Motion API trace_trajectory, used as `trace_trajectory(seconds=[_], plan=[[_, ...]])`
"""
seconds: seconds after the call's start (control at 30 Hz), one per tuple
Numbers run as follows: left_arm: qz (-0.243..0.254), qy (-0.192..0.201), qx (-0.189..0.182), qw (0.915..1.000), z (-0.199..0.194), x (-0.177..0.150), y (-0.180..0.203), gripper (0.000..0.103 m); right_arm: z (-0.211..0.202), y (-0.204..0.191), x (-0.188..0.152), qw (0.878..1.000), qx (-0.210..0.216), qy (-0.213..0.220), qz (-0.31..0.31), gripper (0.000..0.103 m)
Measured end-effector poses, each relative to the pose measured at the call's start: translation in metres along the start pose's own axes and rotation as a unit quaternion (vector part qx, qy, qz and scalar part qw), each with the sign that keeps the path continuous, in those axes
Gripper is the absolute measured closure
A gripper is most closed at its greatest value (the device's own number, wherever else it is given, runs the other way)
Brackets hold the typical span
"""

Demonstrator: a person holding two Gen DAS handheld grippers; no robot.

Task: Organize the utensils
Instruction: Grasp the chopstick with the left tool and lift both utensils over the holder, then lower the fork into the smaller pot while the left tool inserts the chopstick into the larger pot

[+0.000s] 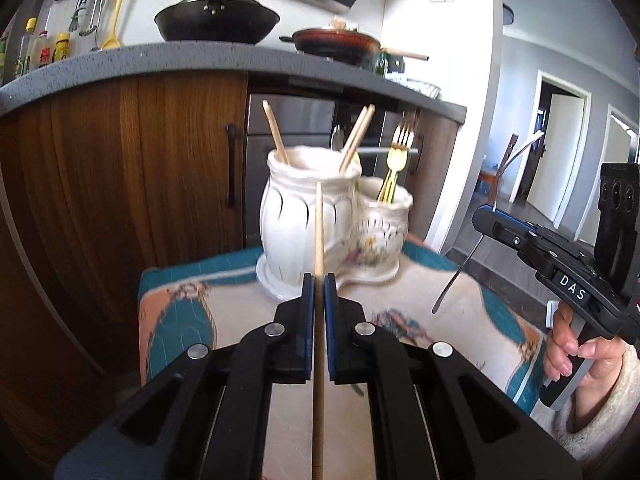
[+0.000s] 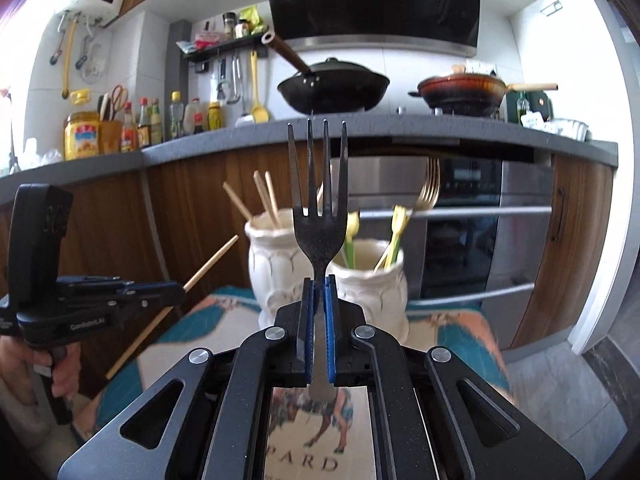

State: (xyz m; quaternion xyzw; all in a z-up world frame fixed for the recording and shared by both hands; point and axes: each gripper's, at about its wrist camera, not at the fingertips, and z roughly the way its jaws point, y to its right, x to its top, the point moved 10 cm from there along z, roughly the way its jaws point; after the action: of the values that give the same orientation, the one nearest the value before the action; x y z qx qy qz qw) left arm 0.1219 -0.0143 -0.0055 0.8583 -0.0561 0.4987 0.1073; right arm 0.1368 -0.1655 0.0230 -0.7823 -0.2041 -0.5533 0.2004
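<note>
My left gripper (image 1: 319,280) is shut on a wooden chopstick (image 1: 319,224) that points up toward a white double ceramic holder (image 1: 304,216). The holder's tall pot has chopsticks (image 1: 276,132) in it and its small pot (image 1: 384,224) has gold forks (image 1: 402,136). My right gripper (image 2: 319,282) is shut on the neck of a dark metal fork (image 2: 318,216), tines up, in front of the same holder (image 2: 276,264). In the left wrist view, the right gripper (image 1: 486,216) holds that fork (image 1: 460,272) at the right. The left gripper (image 2: 176,294) with its chopstick (image 2: 208,266) shows at the left.
The holder stands on a small table with a teal and peach cloth (image 1: 176,300). Behind it are wooden cabinets (image 1: 120,168), an oven (image 2: 480,232) and a grey counter (image 2: 240,136) with a black wok (image 2: 334,88), a red pan (image 2: 460,90) and bottles (image 2: 152,124). A hand (image 1: 576,352) grips the right handle.
</note>
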Motion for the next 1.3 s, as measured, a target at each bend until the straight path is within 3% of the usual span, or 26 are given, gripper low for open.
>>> trace_trajectory(seconds=[0.13, 0.37, 0.67, 0.87, 1.03, 1.3], plan=[[-0.004, 0.024, -0.011, 0.9996, -0.001, 0.028, -0.002, 0.098, 0.007, 0.008, 0.032, 1.0, -0.01, 0.019, 0.002, 0.097], [-0.043, 0.111, -0.028, 0.9925, 0.006, 0.101, -0.009, 0.098, 0.026, 0.031, 0.086, 0.997, -0.024, 0.062, 0.031, 0.097], [-0.047, 0.191, 0.002, 0.9804, 0.032, 0.173, -0.007, 0.098, 0.066, 0.052, 0.103, 0.996, -0.022, 0.07, 0.05, 0.097], [-0.057, 0.229, 0.018, 0.9716, 0.053, 0.189, -0.016, 0.098, 0.09, 0.061, 0.092, 0.997, 0.001, 0.049, 0.067, 0.097], [-0.036, 0.244, 0.031, 0.9687, 0.065, 0.185, -0.012, 0.098, 0.1, 0.059, 0.078, 0.997, 0.011, 0.029, 0.07, 0.097], [-0.022, 0.235, 0.031, 0.9712, 0.073, 0.175, -0.01, 0.098, 0.11, 0.056, 0.063, 0.998, 0.002, -0.005, 0.057, 0.097]])
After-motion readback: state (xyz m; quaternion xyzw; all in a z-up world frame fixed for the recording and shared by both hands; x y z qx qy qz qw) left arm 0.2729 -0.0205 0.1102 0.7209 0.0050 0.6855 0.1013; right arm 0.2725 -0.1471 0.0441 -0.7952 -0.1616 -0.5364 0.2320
